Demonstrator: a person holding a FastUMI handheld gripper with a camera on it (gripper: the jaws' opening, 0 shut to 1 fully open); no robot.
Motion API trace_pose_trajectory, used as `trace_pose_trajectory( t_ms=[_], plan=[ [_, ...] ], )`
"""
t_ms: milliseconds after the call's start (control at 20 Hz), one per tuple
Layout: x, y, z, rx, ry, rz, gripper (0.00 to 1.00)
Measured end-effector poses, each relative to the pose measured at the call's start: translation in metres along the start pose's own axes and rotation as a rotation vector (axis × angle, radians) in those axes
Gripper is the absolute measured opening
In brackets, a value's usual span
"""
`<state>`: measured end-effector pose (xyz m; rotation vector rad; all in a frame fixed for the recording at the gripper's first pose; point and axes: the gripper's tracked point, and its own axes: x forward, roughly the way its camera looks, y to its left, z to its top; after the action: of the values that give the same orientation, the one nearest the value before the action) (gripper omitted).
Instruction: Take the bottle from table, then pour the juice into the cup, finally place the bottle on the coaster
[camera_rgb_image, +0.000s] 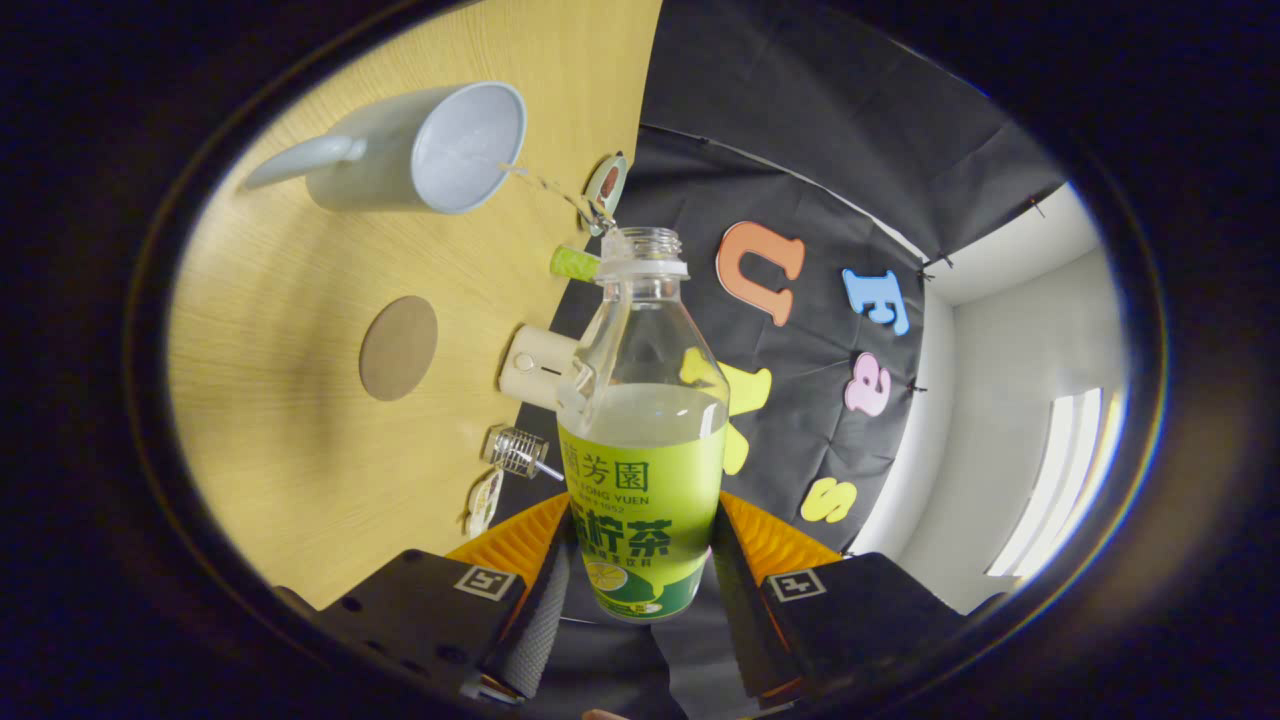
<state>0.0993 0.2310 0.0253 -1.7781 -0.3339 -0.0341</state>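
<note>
Fingers (640, 590) pinching the bottle (645, 440) low on its green label, one on each side, pads pressed against the plastic. Gripping it firmly, lifted clear of the bench (270, 420), whole view rolled over sideways so the wooden top stands like a wall beside it. Cap off, open neck pointing ahead, away from the fingers. Pale juice inside filling roughly the lower half, level sitting just above the label's top edge. Thin clear stream (545, 185) leaving the mouth and arcing across to the cup's rim. Cup (425, 150), light blue with a handle, standing on the bench beyond the bottle's mouth, open top facing the stream, inside looking mostly pale and bare. Round brown coaster (398, 348) lying flat on the bench, well apart from the cup, nothing on it. Along the bench's far edge, by the black wall: a small green cap-like piece (574, 263), a cream-coloured box with a button (535, 367), a little metal wire piece (516, 451). Bottle not touching any of them.
</note>
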Motion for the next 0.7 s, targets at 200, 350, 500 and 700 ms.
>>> trace_pose_trajectory(
  t_ms=[200, 350, 500, 700],
  plan=[
    [0.001, -0.006, 0.000, -0.013, -0.003, -0.002, 0.77],
    [0.003, -0.008, 0.001, -0.029, -0.003, -0.004, 0.77],
    [0.004, -0.010, 0.006, -0.045, -0.011, -0.009, 0.77],
    [0.004, -0.012, 0.010, -0.067, -0.017, -0.013, 0.77]
  ],
)
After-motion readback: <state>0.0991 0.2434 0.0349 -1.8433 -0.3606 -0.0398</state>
